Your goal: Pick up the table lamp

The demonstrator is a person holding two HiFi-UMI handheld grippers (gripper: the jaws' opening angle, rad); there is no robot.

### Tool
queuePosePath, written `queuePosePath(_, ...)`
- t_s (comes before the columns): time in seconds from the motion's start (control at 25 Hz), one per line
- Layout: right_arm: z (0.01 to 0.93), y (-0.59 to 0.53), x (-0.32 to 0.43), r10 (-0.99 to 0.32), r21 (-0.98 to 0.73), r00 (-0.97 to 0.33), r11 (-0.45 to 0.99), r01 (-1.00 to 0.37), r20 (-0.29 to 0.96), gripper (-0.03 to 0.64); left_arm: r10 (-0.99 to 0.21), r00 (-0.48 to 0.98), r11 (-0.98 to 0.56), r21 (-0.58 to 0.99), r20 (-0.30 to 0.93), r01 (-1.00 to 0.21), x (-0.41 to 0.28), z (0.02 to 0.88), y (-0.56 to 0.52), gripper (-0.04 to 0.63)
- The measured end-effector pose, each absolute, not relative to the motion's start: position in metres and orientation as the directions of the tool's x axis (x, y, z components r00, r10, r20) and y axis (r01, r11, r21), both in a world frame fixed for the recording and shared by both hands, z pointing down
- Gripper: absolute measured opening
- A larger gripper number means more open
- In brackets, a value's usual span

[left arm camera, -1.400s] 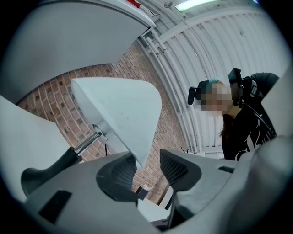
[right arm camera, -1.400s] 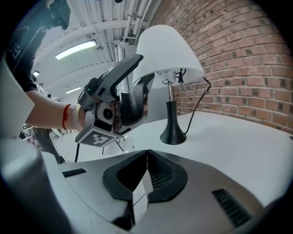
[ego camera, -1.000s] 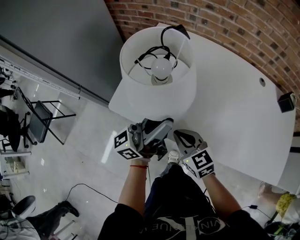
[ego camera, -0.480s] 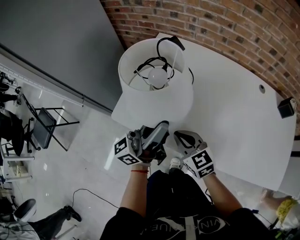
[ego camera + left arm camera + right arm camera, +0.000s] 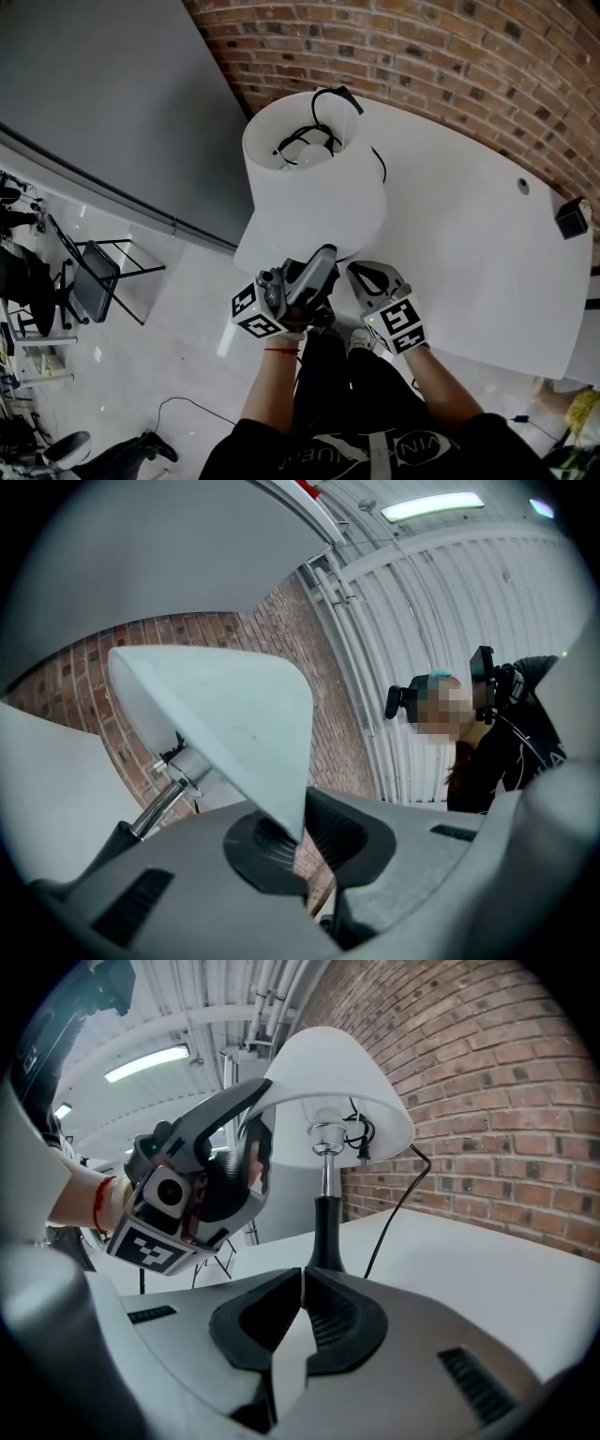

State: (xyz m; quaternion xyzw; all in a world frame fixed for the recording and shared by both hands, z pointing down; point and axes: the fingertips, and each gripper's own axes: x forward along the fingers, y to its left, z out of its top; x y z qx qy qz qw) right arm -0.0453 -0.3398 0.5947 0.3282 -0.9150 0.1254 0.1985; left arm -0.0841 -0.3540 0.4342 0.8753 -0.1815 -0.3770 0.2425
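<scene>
Brickwork (image 5: pixel 450 56) curves behind a white table (image 5: pixel 469 253), and the table lamp (image 5: pixel 319 202) is at that table's near left corner, close to the edge where the person stands. From above, its white shade (image 5: pixel 281 187) fills most of that corner, with a bulb (image 5: pixel 298 155) and a loop of black cord (image 5: pixel 323 112) visible inside the open top. The left gripper (image 5: pixel 326 255) reaches up from below to the shade's lower rim. Its jaws have just been closing, and in the left gripper view (image 5: pixel 300 827) they are clamped on the thin white edge of the shade (image 5: pixel 234 733), which runs down between the two dark pads. The right gripper (image 5: pixel 358 272) sits just beside it, to the right and short of the shade, touching nothing. In its own view (image 5: pixel 302 1283) the jaws are pressed together with nothing between them. That view looks along the tabletop at the lamp from the side: a black foot (image 5: pixel 323 1232) on a slim metal stem (image 5: pixel 325 1171), the shade above it (image 5: pixel 342 1072), and the cord (image 5: pixel 398 1199) trailing down to the table. The bottom of the foot is hidden behind the jaws, so whether it rests on the table cannot be told. The left gripper (image 5: pixel 234 1162) shows there too, its tips at the shade's near rim. A small black box (image 5: pixel 572 217) sits at the table's far right edge — well apart from the lamp — and a folding chair (image 5: pixel 94 272) stands on the pale floor to the left.
</scene>
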Motion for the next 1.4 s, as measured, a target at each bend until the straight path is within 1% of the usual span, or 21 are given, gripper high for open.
queuePosePath(0.28,0.599,-0.376,-0.054,-0.593,-0.089,-0.637,0.694,-0.715,0.492,0.003,-0.471,0.672,-0.821,0.563,-0.571,-0.096,-0.099,0.426,-0.377,0.008)
queuePosePath(0.44,0.604,-0.387,-0.061,-0.594,-0.092,-0.62,0.68,-0.727,0.512,0.006,-0.46,0.676,-0.819,0.569,-0.575,-0.074,-0.104,0.424,-0.39,0.008)
queuePosePath(0.52,0.604,-0.393,-0.067,-0.589,-0.098,-0.621,0.681,-0.726,0.517,0.035,-0.46,0.673,-0.816,0.575,-0.579,-0.063,-0.107,0.422,-0.397,0.008)
queuePosePath(0.68,0.604,-0.406,-0.078,-0.591,-0.098,-0.614,0.673,-0.733,0.523,0.038,-0.455,0.667,-0.808,0.589,-0.59,-0.031,-0.116,0.421,-0.409,0.008)
queuePosePath(0.8,0.604,-0.417,-0.083,-0.597,-0.101,-0.603,0.662,-0.743,0.529,0.078,-0.45,0.667,-0.804,0.594,-0.593,-0.014,-0.12,0.42,-0.416,0.008)
queuePosePath(1.04,0.605,-0.433,-0.093,-0.589,-0.122,-0.602,0.652,-0.748,0.539,0.118,-0.448,0.666,-0.792,0.61,-0.597,0.014,-0.129,0.419,-0.433,0.008)
queuePosePath(1.24,0.604,-0.44,-0.099,-0.583,-0.156,-0.612,0.643,-0.75,0.534,0.127,-0.463,0.654,-0.78,0.626,-0.598,0.02,-0.137,0.42,-0.445,0.008)
queuePosePath(1.4,0.607,-0.445,-0.103,-0.583,-0.138,-0.599,0.644,-0.753,0.549,0.136,-0.464,0.651,-0.776,0.63,-0.6,0.027,-0.139,0.421,-0.447,0.008)
